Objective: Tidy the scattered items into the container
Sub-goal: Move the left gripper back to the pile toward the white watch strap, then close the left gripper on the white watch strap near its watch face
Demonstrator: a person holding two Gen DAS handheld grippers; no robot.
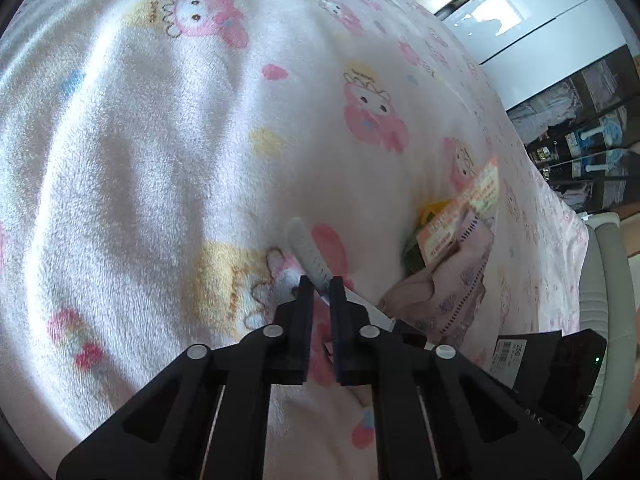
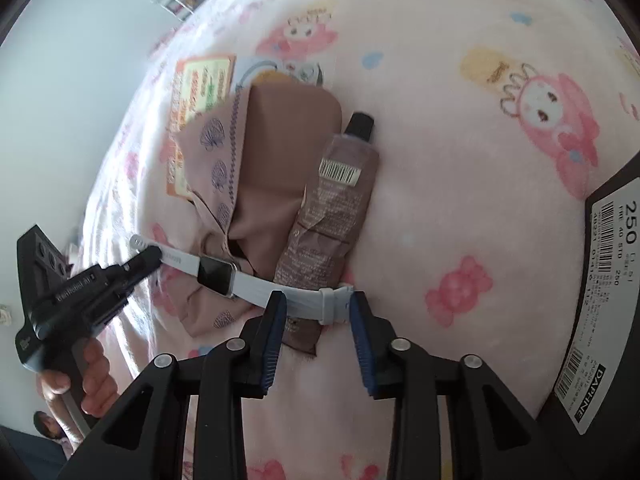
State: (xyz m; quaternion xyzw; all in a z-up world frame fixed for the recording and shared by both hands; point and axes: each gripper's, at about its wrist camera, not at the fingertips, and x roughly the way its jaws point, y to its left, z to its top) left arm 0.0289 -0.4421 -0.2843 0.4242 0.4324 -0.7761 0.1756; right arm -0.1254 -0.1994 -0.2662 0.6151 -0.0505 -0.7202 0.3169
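Partly behind left tongs [image 1: 320, 282] clamping it, watch strap [image 1: 306, 246]; right tongs [image 2: 318, 304] apart.

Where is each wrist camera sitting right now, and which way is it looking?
Left wrist: behind the left hand-held gripper, angled down at the pink blanket; its fingers are shut on one end of the white watch strap.
Right wrist: behind the right hand-held gripper, angled down at the smartwatch, brown tube and pink pouch; its pads straddle the buckle end without pressing. The left gripper and the person's hand show at left.
Shared: watch, pouch, blanket, black box.
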